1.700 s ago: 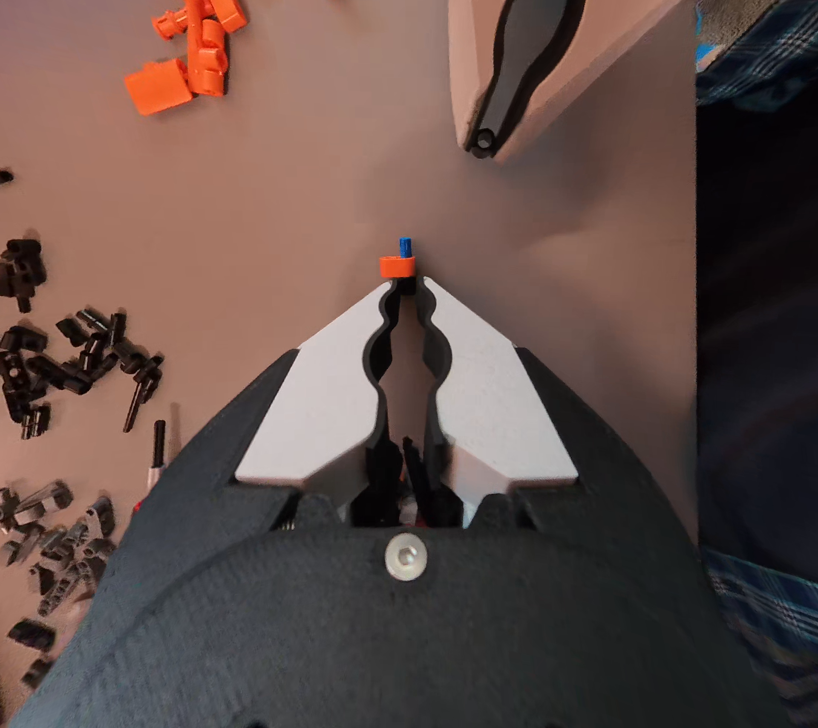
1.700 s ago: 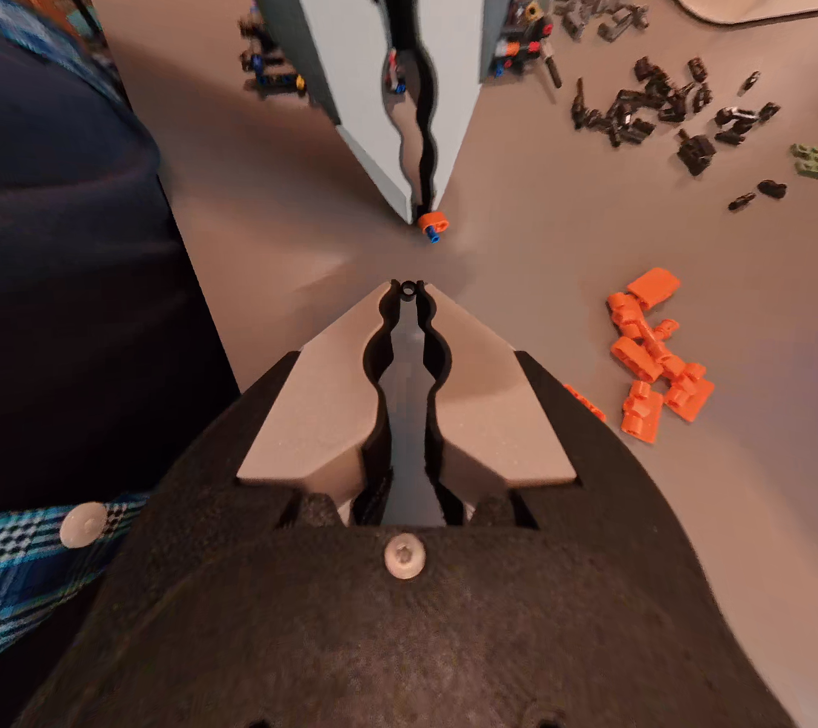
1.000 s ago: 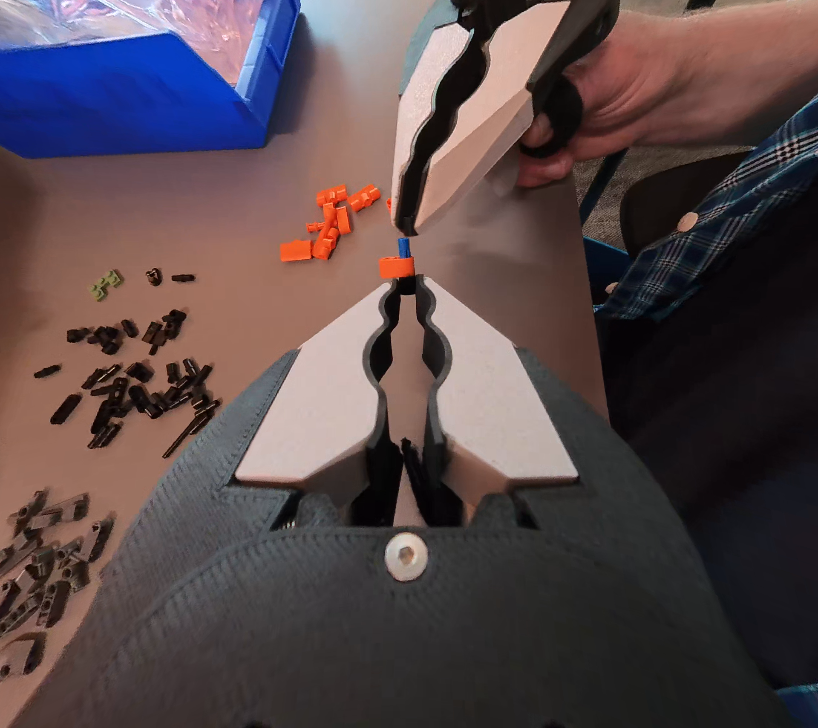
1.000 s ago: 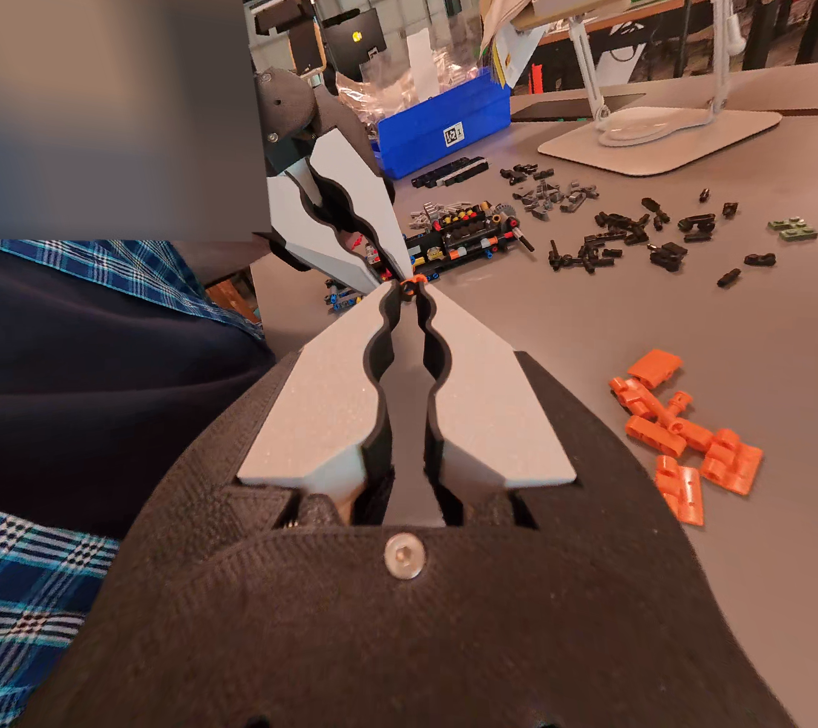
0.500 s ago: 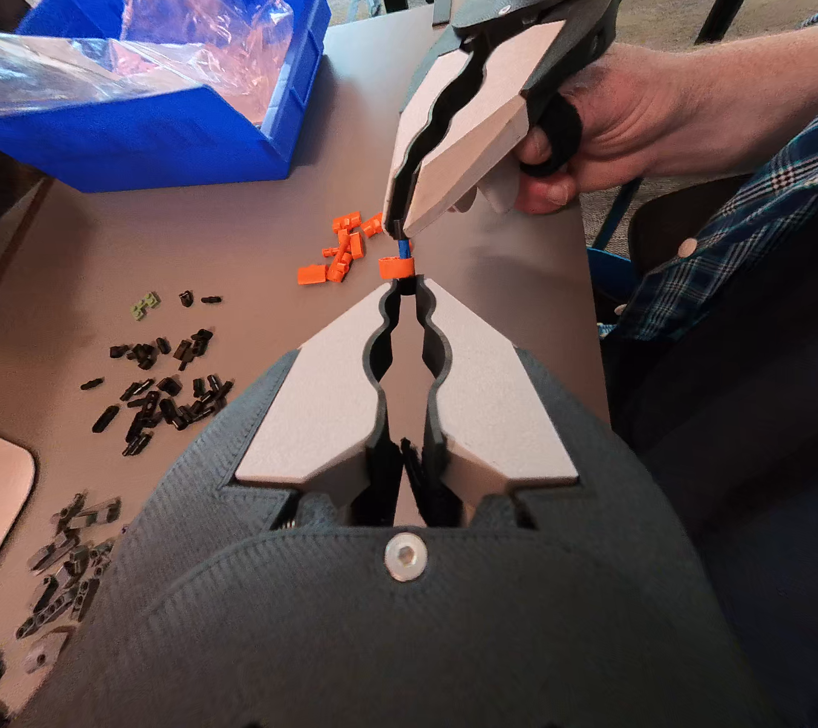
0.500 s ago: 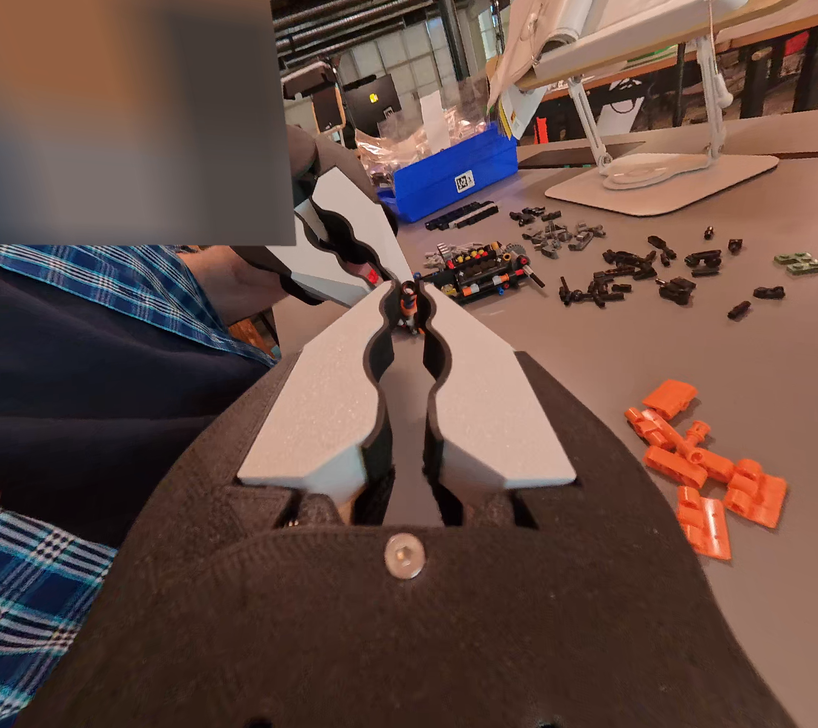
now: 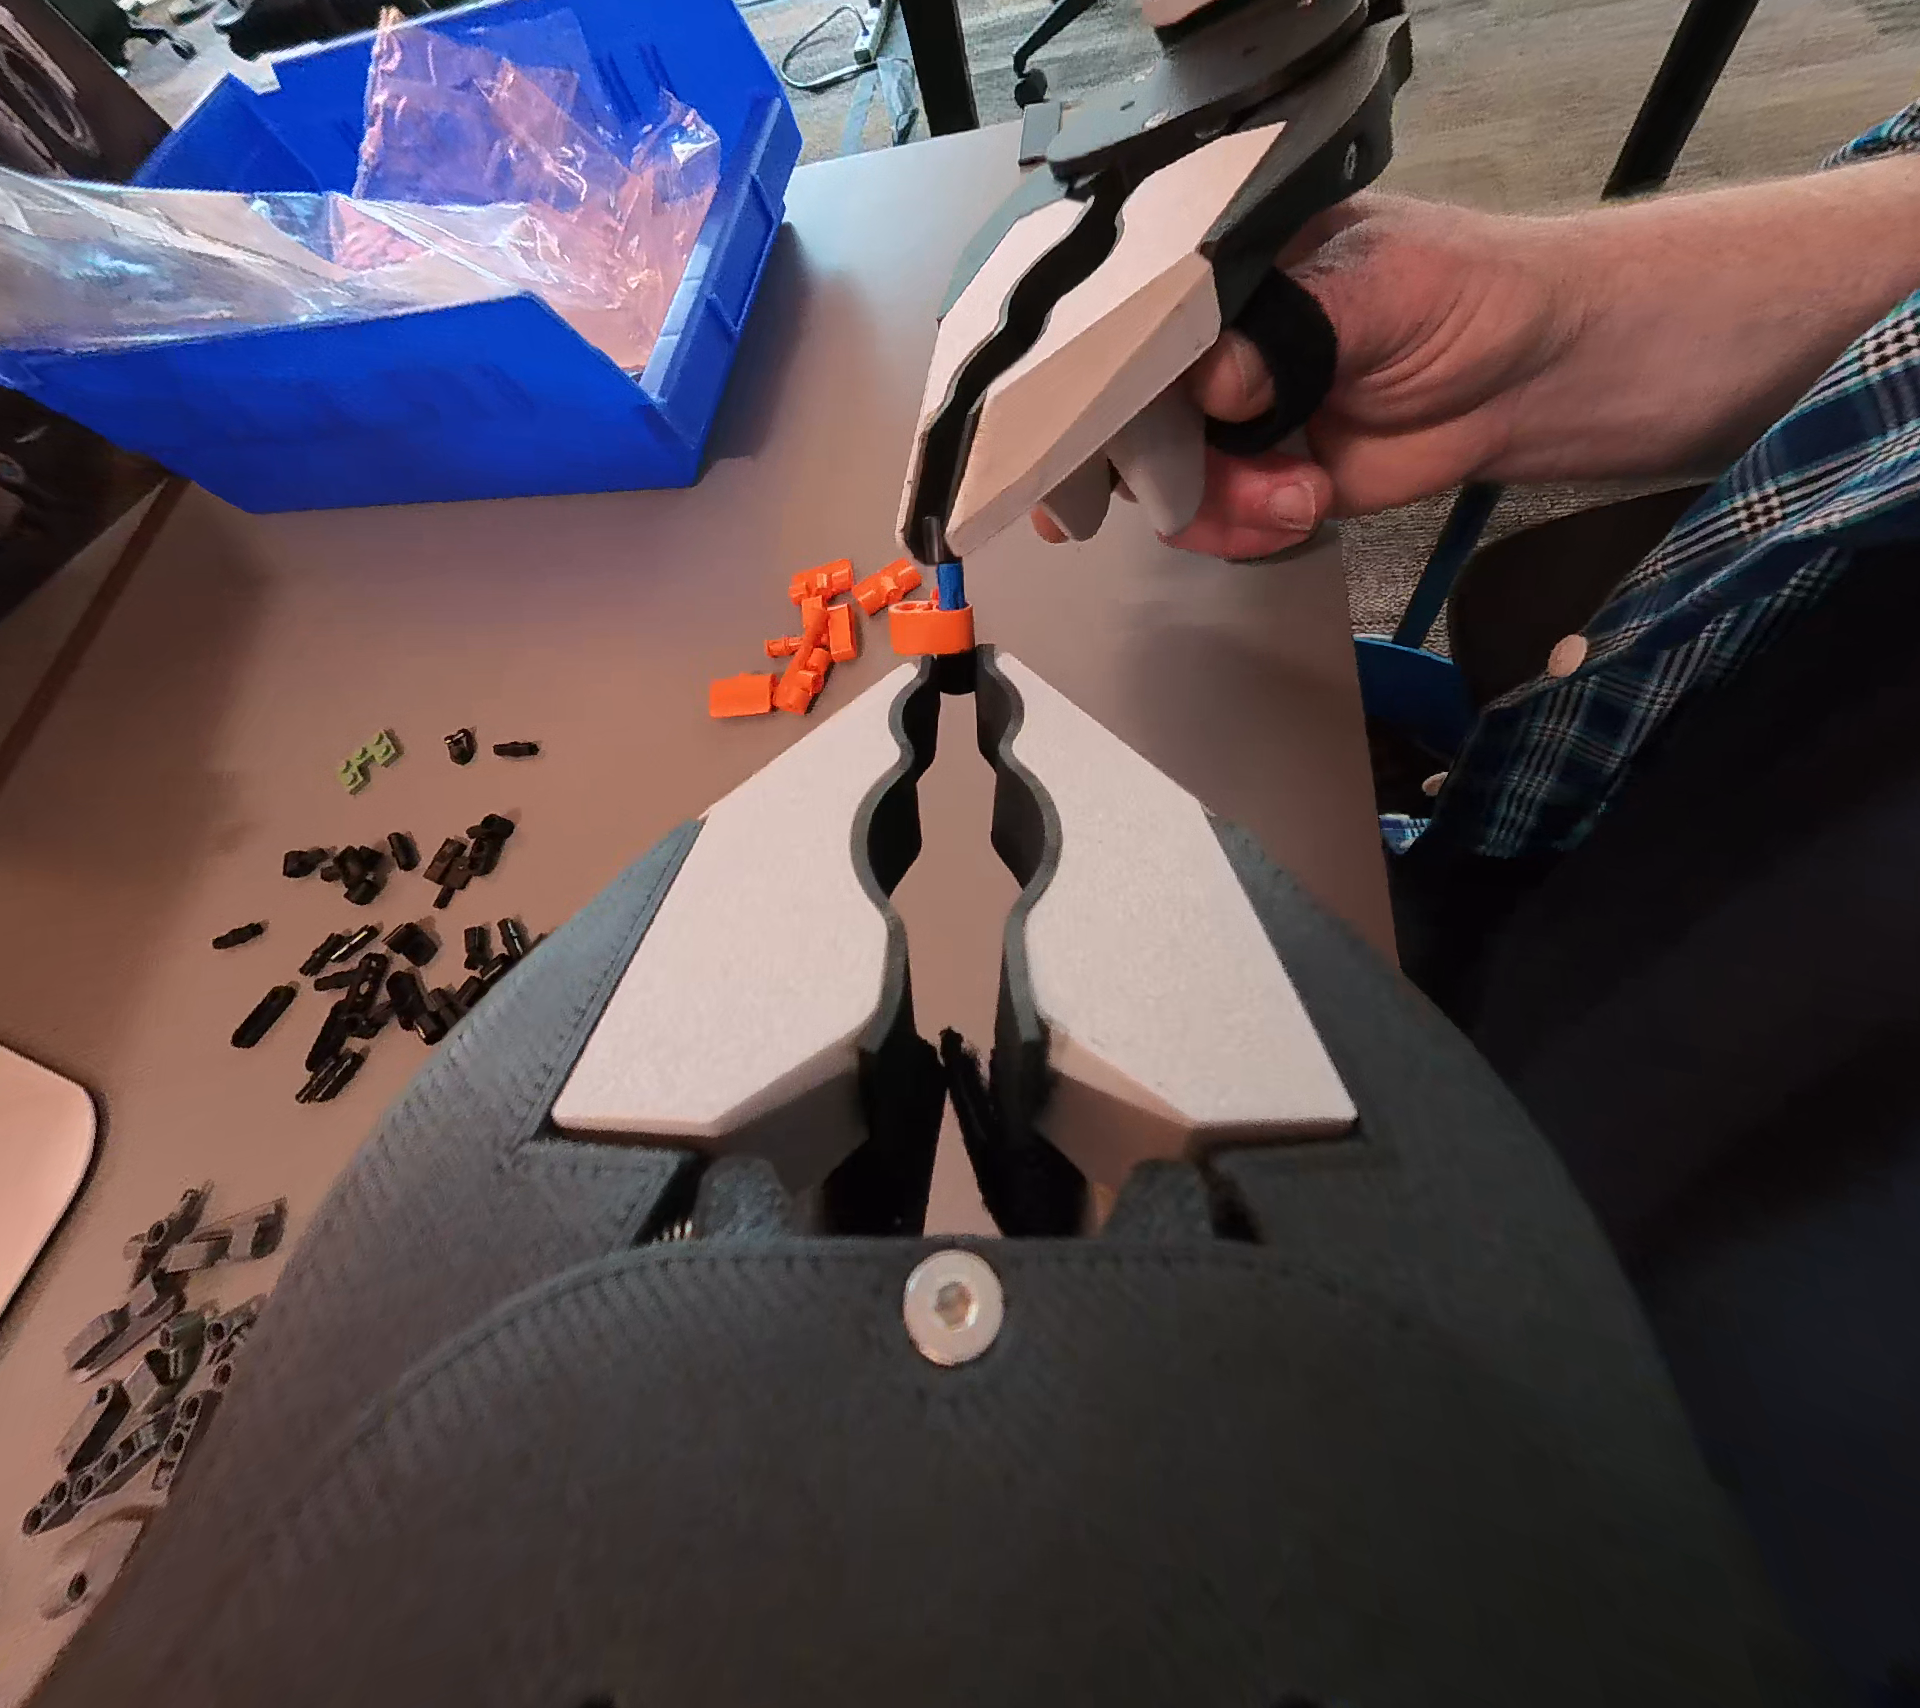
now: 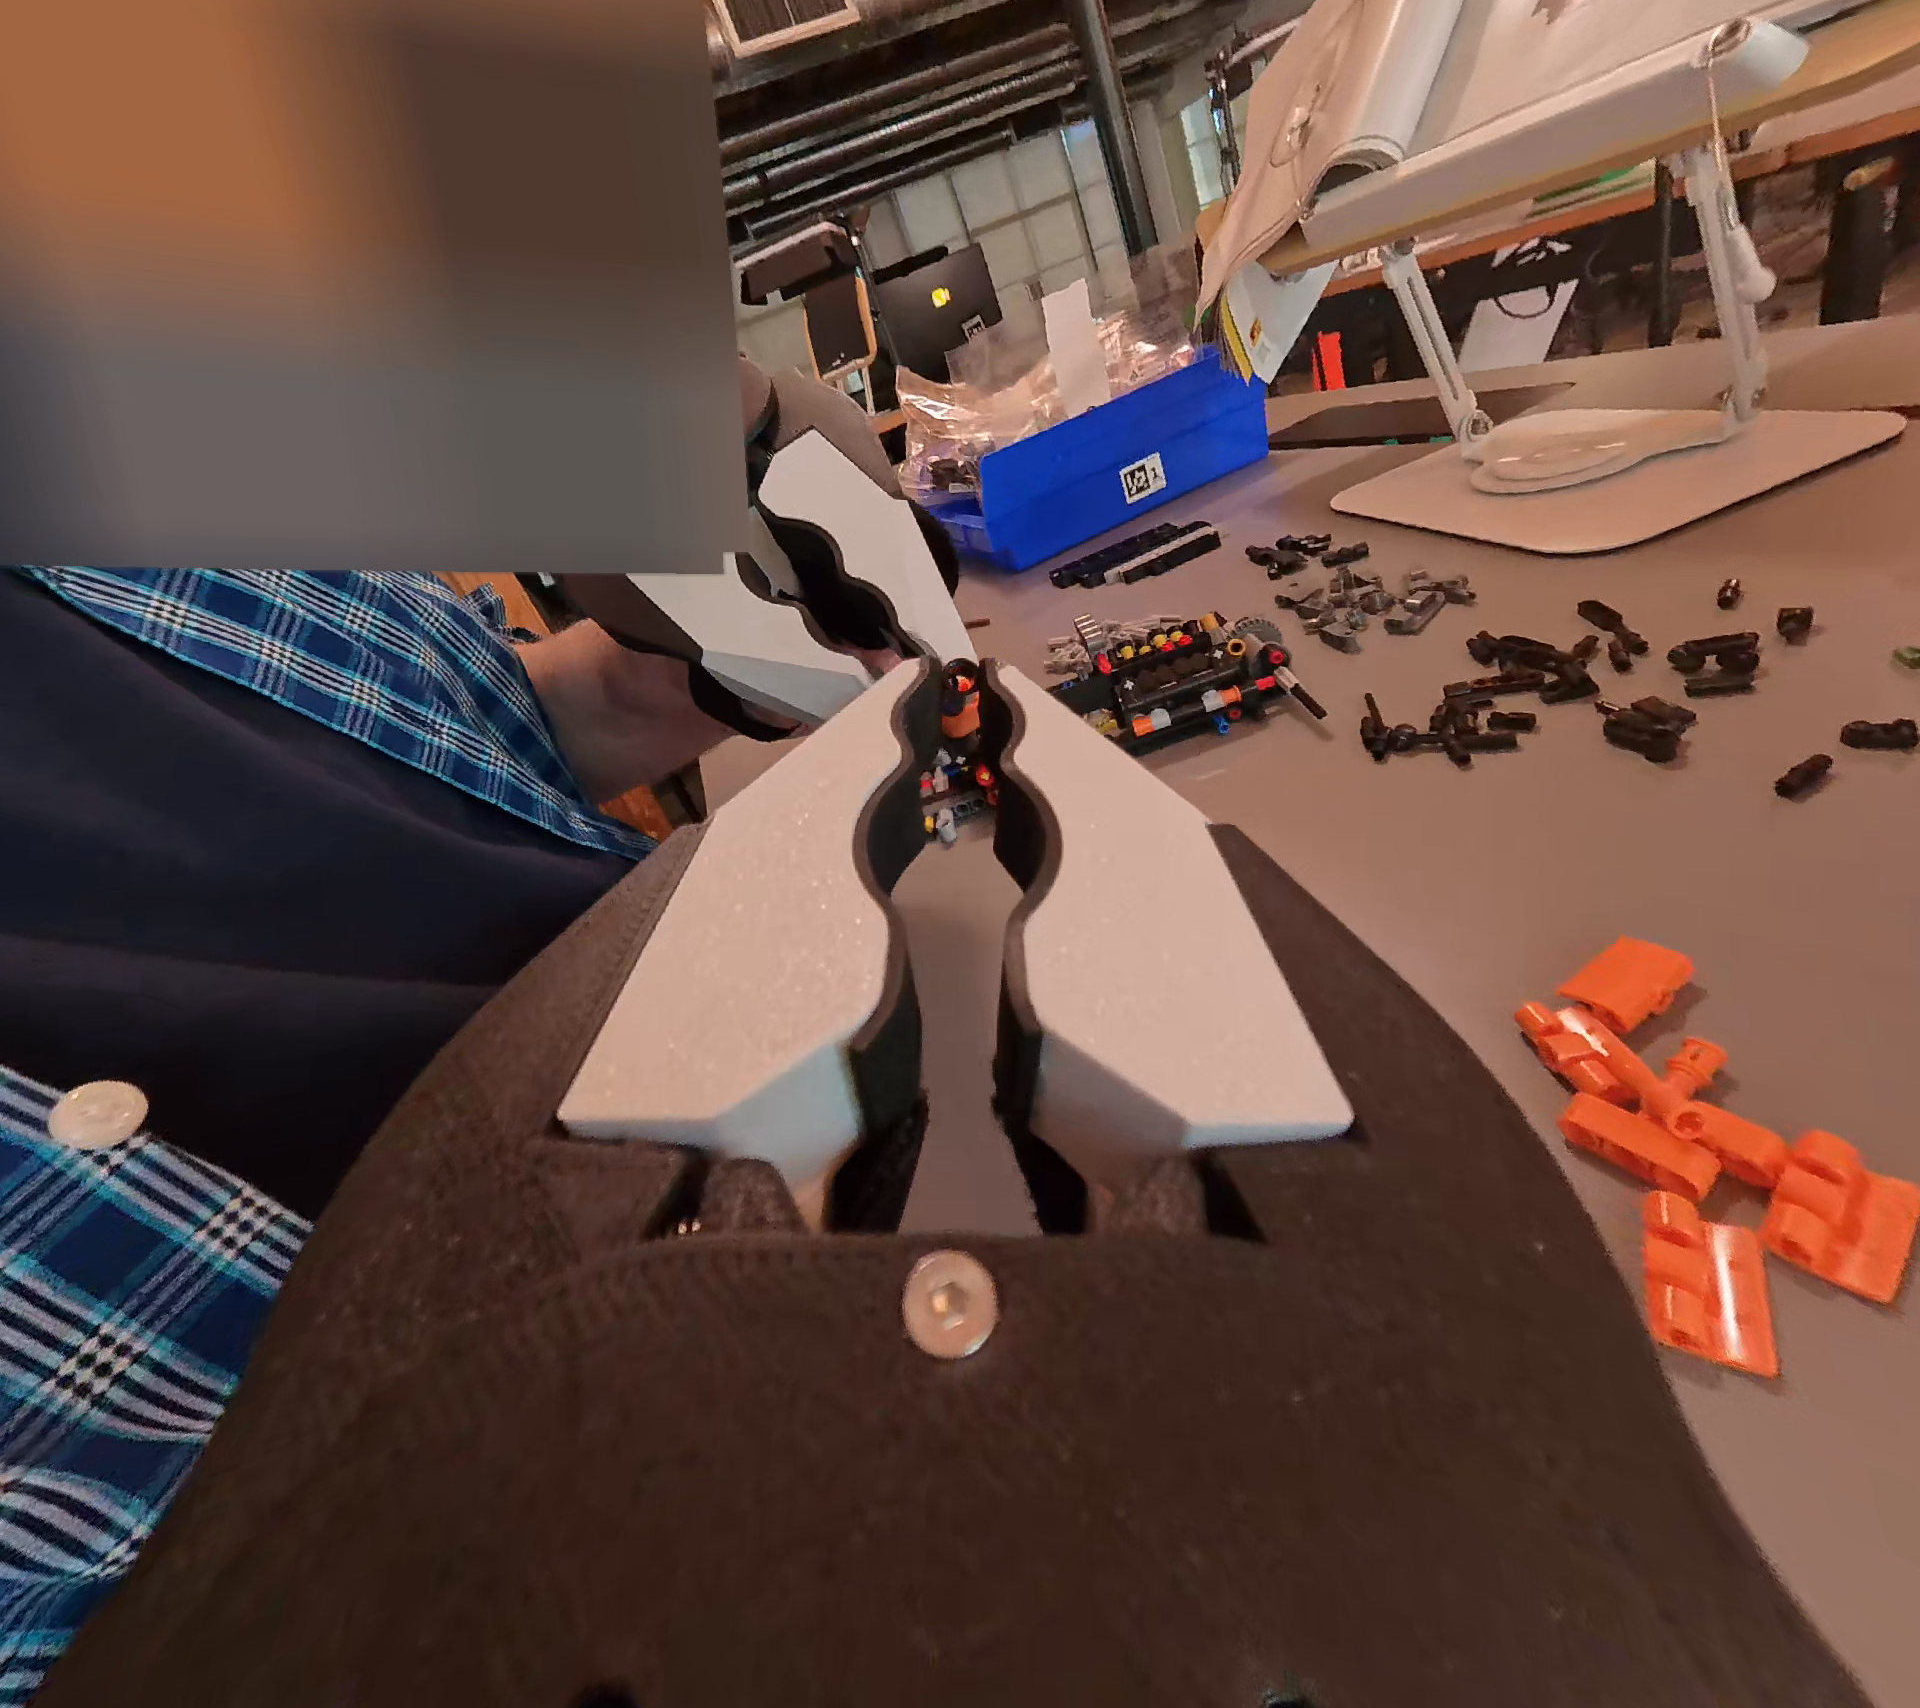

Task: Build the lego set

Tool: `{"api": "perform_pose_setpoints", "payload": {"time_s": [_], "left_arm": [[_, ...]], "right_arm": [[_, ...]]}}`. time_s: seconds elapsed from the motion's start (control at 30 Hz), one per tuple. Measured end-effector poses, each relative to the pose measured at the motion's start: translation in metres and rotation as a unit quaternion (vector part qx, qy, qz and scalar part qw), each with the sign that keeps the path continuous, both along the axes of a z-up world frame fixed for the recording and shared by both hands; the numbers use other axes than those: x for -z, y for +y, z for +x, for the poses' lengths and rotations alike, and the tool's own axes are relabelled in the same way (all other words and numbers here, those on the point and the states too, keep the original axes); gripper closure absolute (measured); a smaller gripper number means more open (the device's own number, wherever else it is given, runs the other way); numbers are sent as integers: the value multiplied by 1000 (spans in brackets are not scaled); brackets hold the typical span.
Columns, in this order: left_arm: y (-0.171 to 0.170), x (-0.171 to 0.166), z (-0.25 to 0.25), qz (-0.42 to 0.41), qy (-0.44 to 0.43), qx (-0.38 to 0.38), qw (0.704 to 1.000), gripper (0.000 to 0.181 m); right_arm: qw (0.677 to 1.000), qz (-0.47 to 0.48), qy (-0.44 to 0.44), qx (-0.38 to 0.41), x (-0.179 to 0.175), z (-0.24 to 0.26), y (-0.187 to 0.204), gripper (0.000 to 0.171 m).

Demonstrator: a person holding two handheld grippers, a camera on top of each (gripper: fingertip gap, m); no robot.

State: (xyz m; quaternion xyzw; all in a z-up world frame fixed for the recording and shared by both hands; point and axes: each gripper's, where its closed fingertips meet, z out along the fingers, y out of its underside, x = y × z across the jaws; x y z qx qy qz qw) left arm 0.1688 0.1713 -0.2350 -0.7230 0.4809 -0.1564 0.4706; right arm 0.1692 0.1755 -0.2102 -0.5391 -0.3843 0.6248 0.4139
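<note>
Orange piece [image 7: 930, 628] with its blue pin [image 7: 949, 587] sits clamped at the tips of the left gripper [image 7: 954, 671], held in the air above the counter [image 7: 520, 619]. The right gripper [image 7: 935, 531], well apart 1.7 s ago, has now come down so its nearly closed fingers [image 7: 1049, 401] pinch a small black part onto the pin's top. Spare orange pieces [image 7: 805, 650] lie on the counter just behind.

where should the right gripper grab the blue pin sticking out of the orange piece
Grip the bare tip of the blue pin, coming from above along its axis. It stands upright out of the orange piece, whose underside the left gripper clamps, so only the top is free. The right gripper is already there.
</note>
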Motion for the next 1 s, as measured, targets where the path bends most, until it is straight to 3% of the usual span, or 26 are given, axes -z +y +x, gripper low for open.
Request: {"api": "perform_pose_setpoints", "payload": {"time_s": [0.33, 0.67, 1.0], "left_arm": [[0, -1, 2, 23, 0, 0, 1000, 175], [0, 0, -2, 54, 24, -11, 998, 176], [-2, 5, -8, 83, 80, -29, 993, 176]], "right_arm": [[992, 104, -42, 55, -4, -1, -4, 167], [955, 227, -146, 120, 0, -7, -6, 167], [943, 243, -178, 140, 6, -12, -8, 167]]}}
